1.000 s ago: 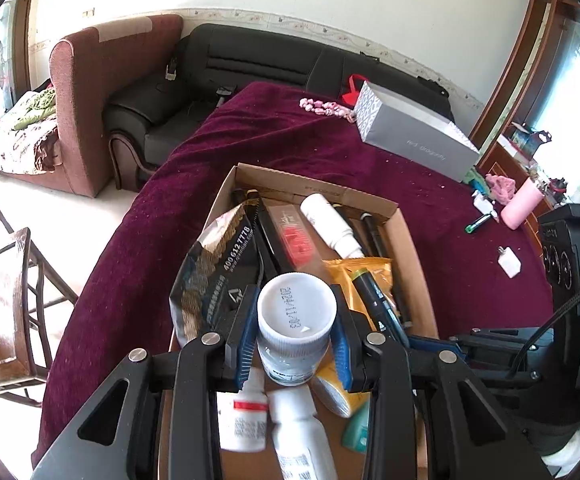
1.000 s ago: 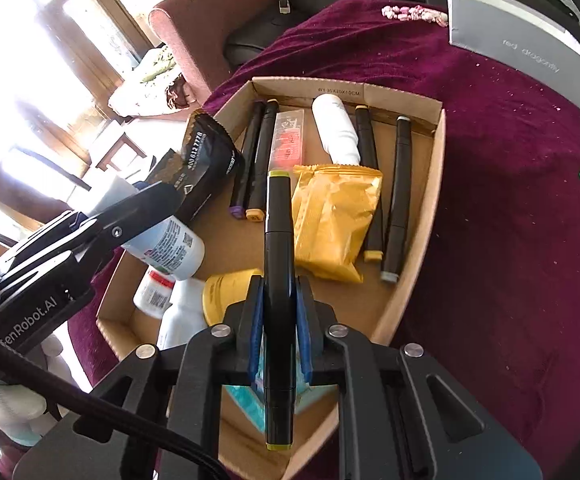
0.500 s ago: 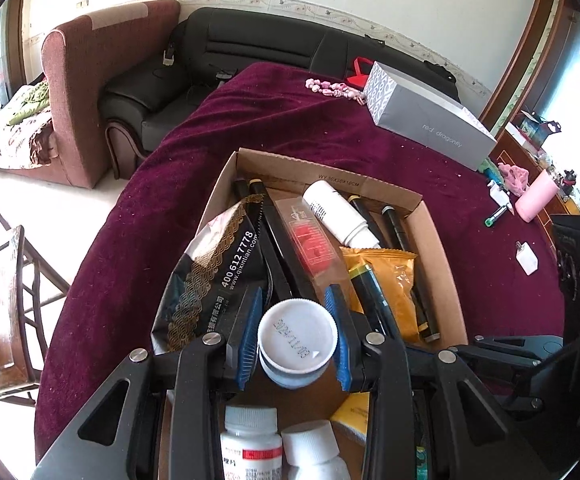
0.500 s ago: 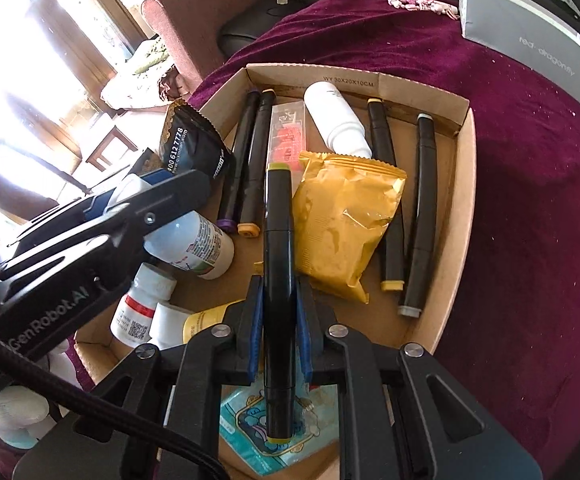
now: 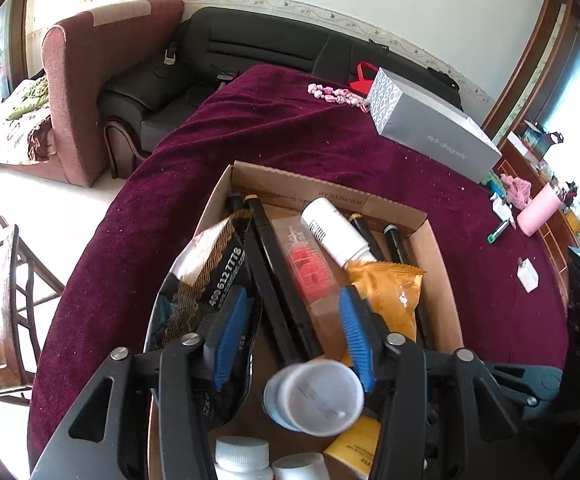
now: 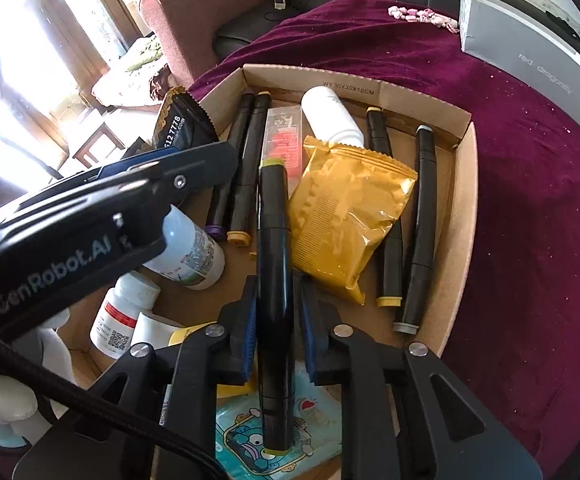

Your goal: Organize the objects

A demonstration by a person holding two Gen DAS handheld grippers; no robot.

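The left gripper (image 5: 292,334) stands spread apart over the box (image 5: 332,190); a white bottle (image 5: 314,398) lies loose below it, touching the right pad only. The right gripper (image 6: 275,326) clamps a black marker (image 6: 274,272) above the box floor, beside a yellow pouch (image 6: 346,216).

The cardboard box (image 6: 461,184) is raw brown corrugated paper, matt, on a deep-pile maroon velvet cloth (image 6: 530,208) flecked with lint. The yellow sachet (image 6: 346,216) is crinkled glossy foil, as is the black packet (image 5: 217,276). The black marker (image 6: 274,280) between the right gripper (image 6: 277,344) pads is smooth, shiny plastic. The white bottle (image 5: 316,398) is matt plastic. Gripper frames are matt black plastic with metal screw heads and ribbed blue pads (image 5: 352,332). The grey carton (image 5: 430,132) looks satin card
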